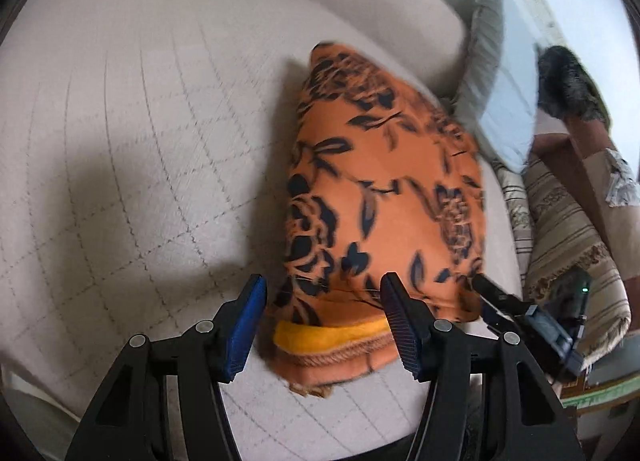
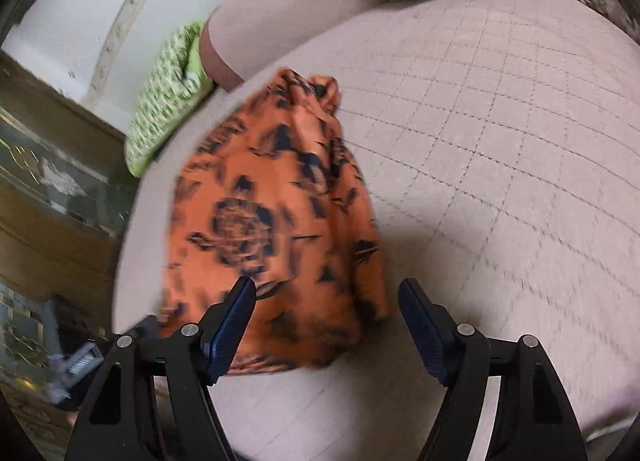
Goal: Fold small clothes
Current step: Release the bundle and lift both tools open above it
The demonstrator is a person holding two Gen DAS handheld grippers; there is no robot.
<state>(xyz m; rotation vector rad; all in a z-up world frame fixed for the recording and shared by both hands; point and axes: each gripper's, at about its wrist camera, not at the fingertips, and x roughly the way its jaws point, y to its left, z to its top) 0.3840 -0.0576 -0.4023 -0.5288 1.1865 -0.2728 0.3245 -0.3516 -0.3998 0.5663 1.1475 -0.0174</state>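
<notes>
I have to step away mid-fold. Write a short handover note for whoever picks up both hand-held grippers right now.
Left hand-held gripper: open, empty, at the garment's near edge.
Right hand-held gripper: open, empty, also at its near edge.
Orange floral garment: lies on the quilted cushion, folded into a compact stack; a yellow layer shows underneath at the near edge.
Done: at least one fold.
Left: check the edges, fold again if needed. Both views are blurred.
</notes>
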